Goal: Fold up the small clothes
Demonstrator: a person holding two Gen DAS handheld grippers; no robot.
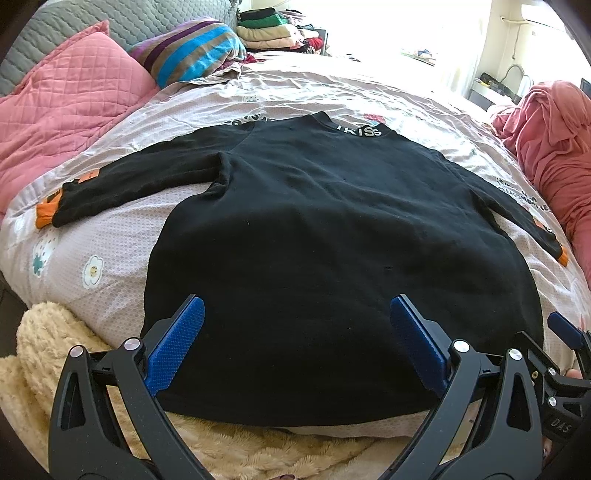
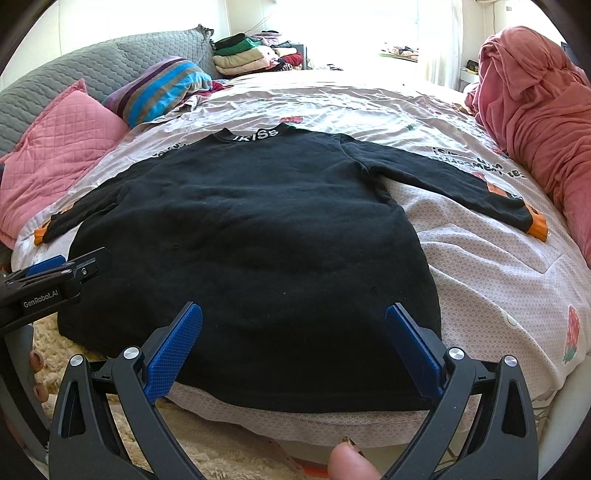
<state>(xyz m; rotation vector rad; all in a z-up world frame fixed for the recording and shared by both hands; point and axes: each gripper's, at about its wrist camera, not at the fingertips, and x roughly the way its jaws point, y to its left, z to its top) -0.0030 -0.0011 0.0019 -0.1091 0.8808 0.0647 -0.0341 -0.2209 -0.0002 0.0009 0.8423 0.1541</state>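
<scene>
Left wrist view: we have the black sweater [image 1: 325,236] flat, hem nearest, collar far ahead, both wide-open: left hand-held gripper [image 1: 295,343], right hand-held gripper [image 2: 293,350].

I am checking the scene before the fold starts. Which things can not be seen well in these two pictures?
- Black sweater: its underside is hidden in both views, and its hem drops over the bed edge.
- Collar lettering: partly unreadable, small and curved.
- Stacked clothes: too small to tell apart.
- Window area: overexposed.
</scene>
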